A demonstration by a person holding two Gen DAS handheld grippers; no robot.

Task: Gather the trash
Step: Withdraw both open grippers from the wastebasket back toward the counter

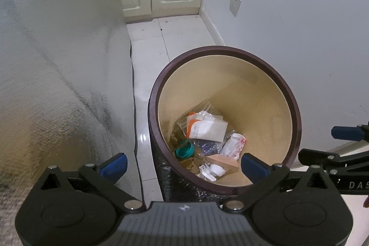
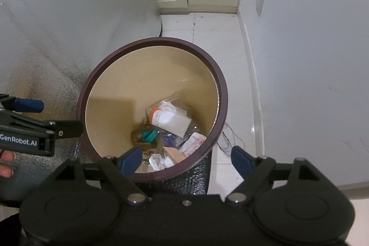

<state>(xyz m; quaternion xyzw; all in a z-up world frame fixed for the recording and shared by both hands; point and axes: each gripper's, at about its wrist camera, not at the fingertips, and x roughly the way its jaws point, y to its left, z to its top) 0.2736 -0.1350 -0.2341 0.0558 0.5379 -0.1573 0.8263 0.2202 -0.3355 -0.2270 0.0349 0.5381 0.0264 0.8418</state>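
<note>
Your left claw [image 1: 184, 165] stands wide apart and empty, one pad over the bin's mouth, the other outside its rim at nine o'clock. Your right claw [image 2: 185, 159] is spread too, holding nothing, straddling the near rim. The trash bin [image 1: 230, 50] lies at twelve o'clock below both, mouth up. The trash [image 1: 207, 142] rests at its bottom: a clear bag with an orange-and-white packet, a teal lid [image 1: 184, 150], crumpled paper, a brown box. Neither claw looks clearly nearer. Only the right view shows loose thread on the floor [image 2: 228, 137] at the bin's three o'clock side; I judge collection nearly finished.
</note>
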